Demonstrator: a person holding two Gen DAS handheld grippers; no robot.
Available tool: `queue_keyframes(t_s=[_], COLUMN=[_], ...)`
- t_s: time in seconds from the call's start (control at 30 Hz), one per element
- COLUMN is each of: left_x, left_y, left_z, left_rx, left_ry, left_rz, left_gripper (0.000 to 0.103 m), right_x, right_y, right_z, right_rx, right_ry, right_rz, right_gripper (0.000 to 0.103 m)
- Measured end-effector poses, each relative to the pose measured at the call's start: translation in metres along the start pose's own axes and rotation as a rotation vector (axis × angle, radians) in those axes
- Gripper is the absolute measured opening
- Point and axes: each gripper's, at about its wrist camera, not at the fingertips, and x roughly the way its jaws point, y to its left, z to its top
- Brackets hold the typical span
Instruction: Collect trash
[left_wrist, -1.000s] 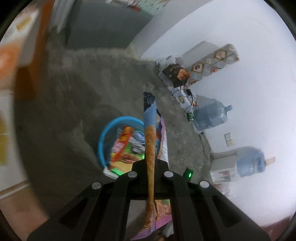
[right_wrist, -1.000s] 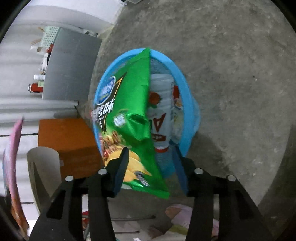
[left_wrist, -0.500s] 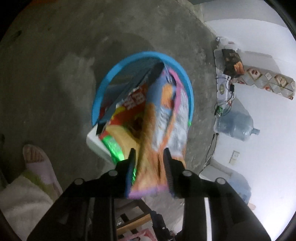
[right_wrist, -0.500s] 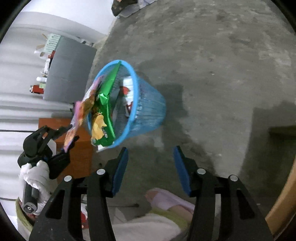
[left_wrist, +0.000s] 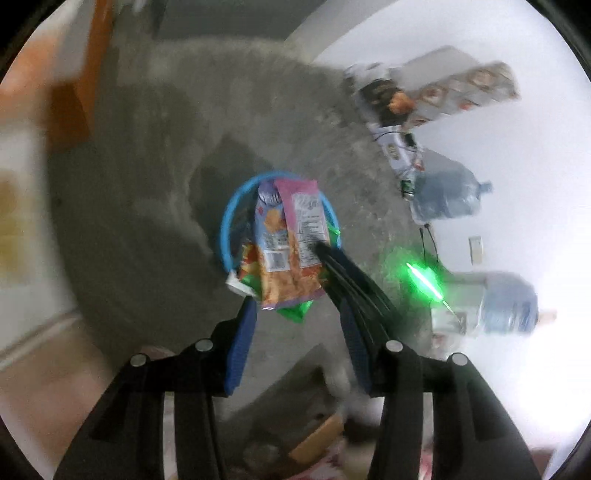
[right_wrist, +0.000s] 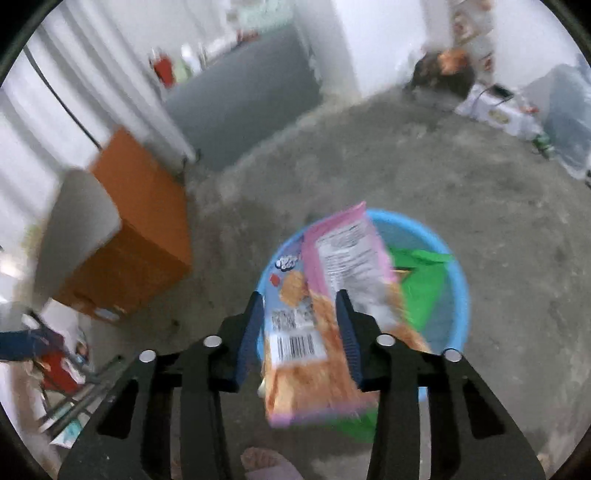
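Note:
A round blue trash basket (left_wrist: 227, 225) (right_wrist: 461, 295) stands on the concrete floor. A pink and orange snack bag (left_wrist: 291, 247) (right_wrist: 332, 314) lies across its top, over a green chip bag (left_wrist: 293, 312) (right_wrist: 424, 284). My left gripper (left_wrist: 297, 321) is open above the basket, holding nothing. My right gripper (right_wrist: 301, 306) is open right over the snack bag; in the left wrist view its black fingers (left_wrist: 343, 266) reach the bag's right edge. I cannot tell whether they touch it.
An orange cabinet (right_wrist: 136, 229) and a grey panel (right_wrist: 243, 96) stand to the left. Two large water bottles (left_wrist: 447, 195) (left_wrist: 506, 302) and patterned boxes (left_wrist: 454, 88) line the white wall. Litter (right_wrist: 59, 365) lies at lower left. A foot (right_wrist: 266, 463) is below.
My left gripper opened and let the pink and orange snack bag fall onto the basket, then pulled back. My right gripper, empty since dropping the green bag, came in close over the basket.

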Motion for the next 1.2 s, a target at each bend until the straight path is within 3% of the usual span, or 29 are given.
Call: queue_keyframes(t_s=[0.1, 0.2, 0.33, 0.43, 0.57, 0.8, 0.9, 1.0, 1.07, 1.1, 1.17, 1.2], left_x=[-0.054, -0.107, -0.156, -0.180, -0.201, -0.224, -0.228, -0.233, -0.237, -0.239, -0.241, -0.242], left_y=[0.012, 0.038, 0.073, 0.094, 0.099, 0.092, 0.088, 0.078, 0.069, 0.066, 0.056, 0.052], left_z=[-0.028, -0.067, -0.112, -0.147, -0.183, -0.234, -0.257, -0.285, -0.305, -0.313, -0.329, -0.336], left_rx=[0.070, 0.077, 0.071, 0.053, 0.070, 0.120, 0.130, 0.141, 0.117, 0.115, 0.138, 0.145], left_ry=[-0.048, -0.095, -0.217, -0.308, -0.410, -0.512, -0.558, -0.627, -0.692, -0.717, -0.744, -0.755], left_rz=[0.006, -0.020, 0.034, 0.060, 0.093, 0.105, 0.127, 0.206, 0.303, 0.325, 0.335, 0.335], left_gripper=[0.047, 0.049, 0.050, 0.051, 0.052, 0.057, 0.066, 0.083, 0.097, 0.097, 0.097, 0.097], right_x=[0.088, 0.128, 0.128, 0.114, 0.069, -0.009, -0.053, -0.113, -0.166, -0.187, -0.244, -0.262], right_y=[-0.025, -0.046, -0.054, -0.056, -0.055, -0.055, -0.047, -0.022, 0.003, 0.015, 0.045, 0.054], right_z=[-0.002, -0.009, -0.006, 0.002, 0.010, -0.006, -0.018, -0.039, -0.062, -0.073, -0.105, -0.114], right_rx=[0.082, 0.157, 0.179, 0.174, 0.153, 0.116, 0.084, 0.008, -0.073, -0.100, -0.164, -0.180], right_ry=[0.149, 0.203, 0.219, 0.224, 0.155, 0.092, 0.033, -0.056, -0.150, -0.188, -0.305, -0.350], right_rz=[-0.063, -0.099, -0.086, -0.063, -0.030, 0.002, 0.020, 0.054, 0.084, 0.092, 0.120, 0.124], right_gripper=[0.024, 0.024, 0.024, 0.031, 0.049, 0.050, 0.050, 0.051, 0.062, 0.069, 0.096, 0.096])
